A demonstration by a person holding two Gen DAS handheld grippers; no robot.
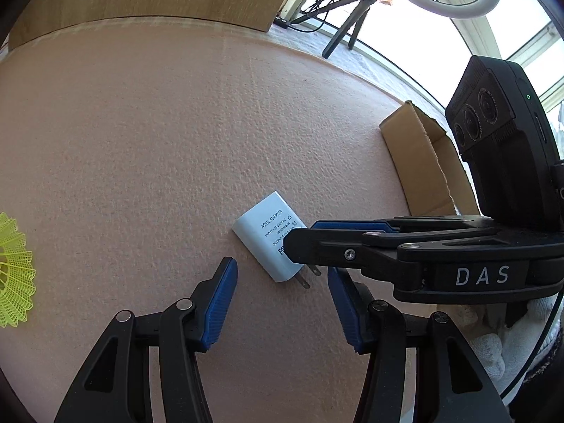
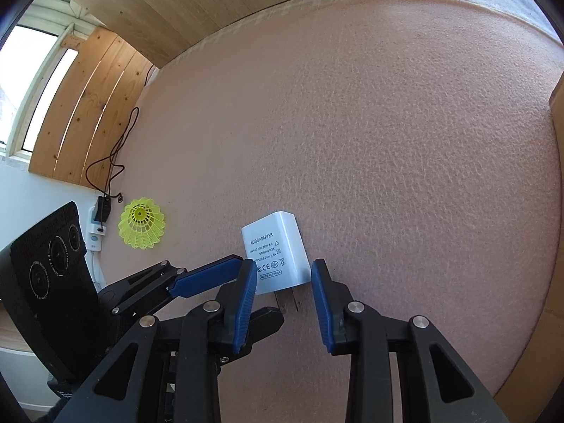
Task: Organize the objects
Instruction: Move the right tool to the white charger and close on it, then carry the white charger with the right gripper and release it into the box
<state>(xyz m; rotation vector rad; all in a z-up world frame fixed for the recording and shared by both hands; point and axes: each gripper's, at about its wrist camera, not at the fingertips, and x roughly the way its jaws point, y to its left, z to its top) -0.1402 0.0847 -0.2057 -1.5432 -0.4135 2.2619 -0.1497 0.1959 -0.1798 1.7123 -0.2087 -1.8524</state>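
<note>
- Left wrist view, far left: a yellow shuttlecock (image 1: 14, 271) lies on the pink worktop (image 1: 158, 141), well apart from the work in hand.
- Centre: the white AC/DC adapter (image 1: 268, 236) lies flat on the worktop, label up, prongs toward me. My left gripper (image 1: 282, 303) stands about half open just short of it, the prongs between the fingers; it holds nothing.
- Right: my right gripper (image 1: 299, 236) reaches in over the adapter. In the right wrist view its blue fingers (image 2: 246, 299) flank the plug end. The far pad looks to be touching the adapter's edge; I see a gap at the near one. I cannot confirm a firm grip.
- Far right: an open cardboard box (image 1: 423, 162) stands near the worktop's edge.
- Judgement: the step in hand is picking up the adapter with the right gripper. Next it needs to close squarely on the body, clear of the prongs, lift, and carry toward the box, the likely destination. The left fingers should stay clear.
</note>
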